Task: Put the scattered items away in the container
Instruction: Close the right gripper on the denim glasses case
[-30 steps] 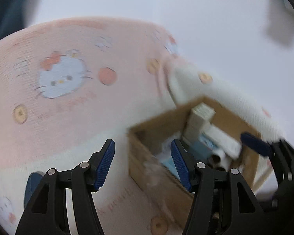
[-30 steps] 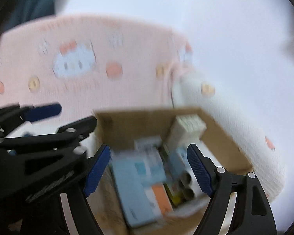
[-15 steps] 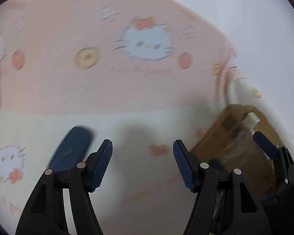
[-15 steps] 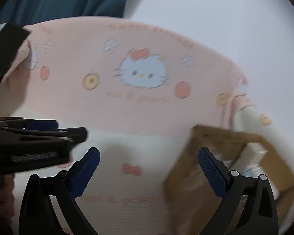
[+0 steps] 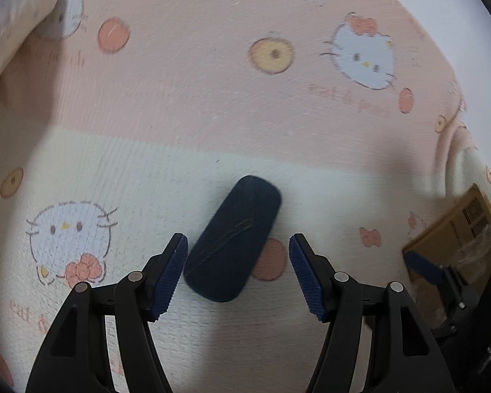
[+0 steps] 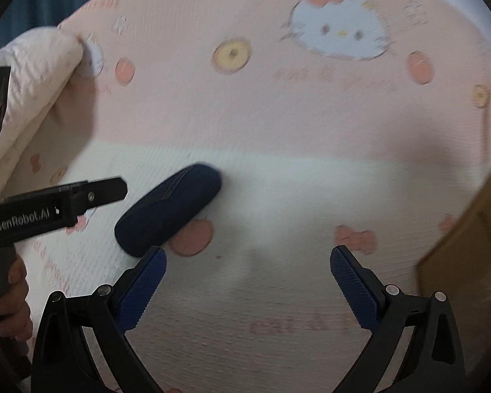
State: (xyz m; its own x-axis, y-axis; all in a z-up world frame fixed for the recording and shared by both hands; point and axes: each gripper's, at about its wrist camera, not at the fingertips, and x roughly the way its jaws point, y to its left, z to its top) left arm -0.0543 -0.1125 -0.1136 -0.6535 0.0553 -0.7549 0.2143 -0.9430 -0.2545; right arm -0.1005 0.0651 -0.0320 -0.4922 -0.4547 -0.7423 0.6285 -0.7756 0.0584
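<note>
Dark navy oblong case, rounded ends, lying on blanket.

Home bedroom: bed with pink-and-cream cartoon-cat bedsheet, rumpled quilt at edge, white wall.

A dark blue case lies on the cartoon-print blanket beyond the wide-open right claw.
</note>
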